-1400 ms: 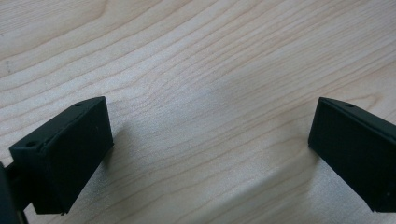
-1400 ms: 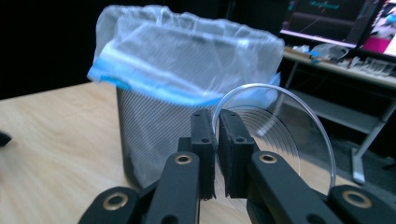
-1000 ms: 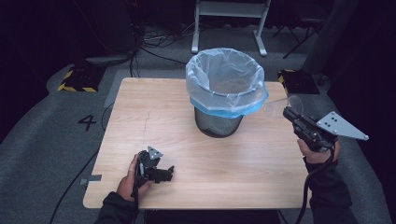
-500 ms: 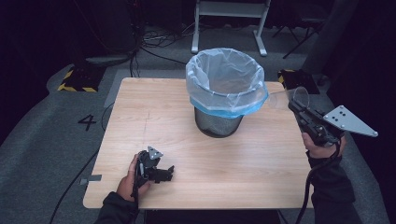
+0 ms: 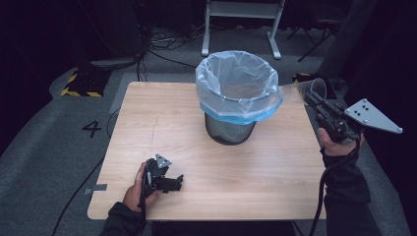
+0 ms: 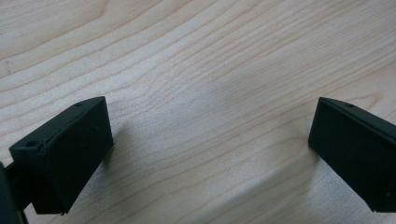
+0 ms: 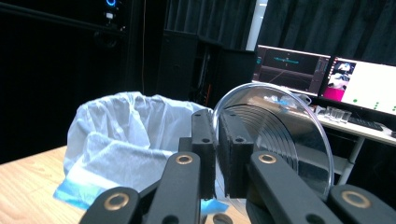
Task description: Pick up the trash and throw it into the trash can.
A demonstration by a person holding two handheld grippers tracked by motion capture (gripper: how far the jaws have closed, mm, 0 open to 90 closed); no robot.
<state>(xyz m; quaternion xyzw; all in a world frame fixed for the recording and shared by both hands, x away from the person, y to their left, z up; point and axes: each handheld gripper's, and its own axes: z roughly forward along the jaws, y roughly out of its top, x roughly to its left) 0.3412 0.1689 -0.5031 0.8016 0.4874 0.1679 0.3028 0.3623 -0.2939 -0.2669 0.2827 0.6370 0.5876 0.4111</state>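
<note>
While the left gripper [image 5: 169,183] rests wide open and empty on the wooden table [image 5: 162,118], the right gripper [image 5: 311,98] is closed on the wall of a clear plastic cup [image 5: 301,91], holding it in the air just beside the rim of the lined waste bin [image 5: 236,93]. Cup: judged very light, thin-walled, slick and easily crushed; best taken at the rim, one jaw inside and one outside, with modest squeeze.

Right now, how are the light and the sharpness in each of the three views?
High view: the table is lit, the room around it dark. Left gripper view: sharp wood grain, soft shadows beside the black fingers. Right gripper view: dark background, bright monitors, and the clear cup catches reflections.
</note>
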